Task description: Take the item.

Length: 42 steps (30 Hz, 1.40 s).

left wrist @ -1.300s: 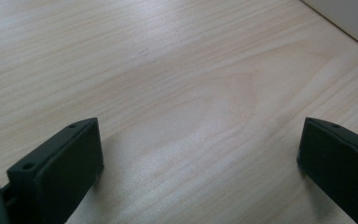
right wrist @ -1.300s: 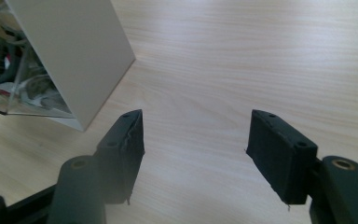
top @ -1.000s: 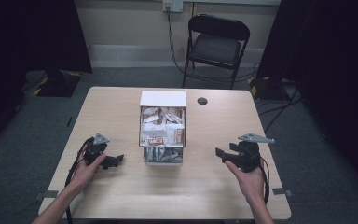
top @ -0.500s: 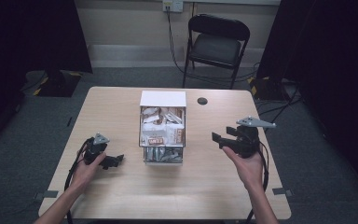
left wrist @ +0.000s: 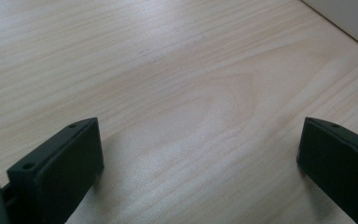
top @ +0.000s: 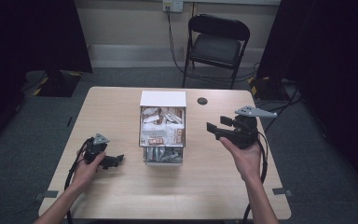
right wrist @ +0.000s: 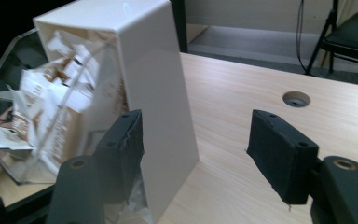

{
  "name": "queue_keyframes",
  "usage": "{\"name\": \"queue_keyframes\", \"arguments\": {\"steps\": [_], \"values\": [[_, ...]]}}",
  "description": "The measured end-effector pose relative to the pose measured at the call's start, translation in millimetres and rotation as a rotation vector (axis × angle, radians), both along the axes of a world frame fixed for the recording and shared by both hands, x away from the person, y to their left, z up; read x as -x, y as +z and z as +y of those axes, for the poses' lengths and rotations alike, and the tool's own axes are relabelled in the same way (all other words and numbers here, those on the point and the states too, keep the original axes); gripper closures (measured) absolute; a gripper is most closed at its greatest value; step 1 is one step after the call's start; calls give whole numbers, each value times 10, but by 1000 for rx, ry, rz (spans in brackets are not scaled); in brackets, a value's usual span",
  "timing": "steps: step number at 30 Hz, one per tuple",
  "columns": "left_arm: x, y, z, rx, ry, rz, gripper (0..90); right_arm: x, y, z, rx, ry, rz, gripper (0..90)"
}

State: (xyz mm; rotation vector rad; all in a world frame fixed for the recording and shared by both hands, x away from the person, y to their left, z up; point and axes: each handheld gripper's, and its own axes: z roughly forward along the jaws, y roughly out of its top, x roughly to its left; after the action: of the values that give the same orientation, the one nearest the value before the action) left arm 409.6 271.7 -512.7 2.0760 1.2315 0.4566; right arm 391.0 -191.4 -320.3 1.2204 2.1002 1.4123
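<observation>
Dispenser box (top: 162, 128) of white and clear plastic, packed with small paper packets (top: 161, 122), stands near the middle of a pale wood-grain table (top: 121, 196), its clear front turned toward the person. Right gripper (top: 213, 129), held in the right hand (top: 243, 156) above the tabletop, sits just to the right of the box and points toward it; in the right gripper view its two black jaws stand apart with nothing between them, framing the white side wall of the box (right wrist: 161, 93), which they do not touch. Left gripper (top: 116, 161) rests low over the table near the left front edge, well apart from the box, held in the left hand (top: 87, 169); in the left gripper view its jaws are spread wide over bare wood (left wrist: 191, 93) and grasp nothing. A round cable hole (top: 202, 101) is cut in the tabletop behind and to the right of the box. Grey carpet (top: 121, 77) covers the floor around the table. Beyond the far edge stands a black folding chair (top: 217, 46) against a light wall, where a cable (top: 171, 37) hangs from a wall socket (top: 173, 5); dark curtains (top: 32, 32) close the room on both sides.
</observation>
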Motion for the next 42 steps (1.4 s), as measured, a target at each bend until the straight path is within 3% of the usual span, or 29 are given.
{"name": "queue_keyframes", "arguments": {"steps": [4,13,19,25,32,35,38,42], "values": [[0,-1,-1,0,1,-1,0,16,94,45,-24,47,-14,410],[0,0,0,0,0,0,0,18,223,135,-41,89,-43,445],[0,0,0,0,0,0,0,10,323,322,-46,151,-74,504],[0,0,0,0,0,0,0,41,326,520,-42,210,-65,524],[0,-1,-1,2,1,1,0,144,362,701,-41,265,-92,547],[0,0,0,0,0,0,0,160,341,803,-69,318,-79,561],[0,-1,-1,0,1,-1,0,170,301,923,-13,333,-87,567],[0,0,0,0,0,0,0,150,247,1025,-23,363,-81,570]]}}
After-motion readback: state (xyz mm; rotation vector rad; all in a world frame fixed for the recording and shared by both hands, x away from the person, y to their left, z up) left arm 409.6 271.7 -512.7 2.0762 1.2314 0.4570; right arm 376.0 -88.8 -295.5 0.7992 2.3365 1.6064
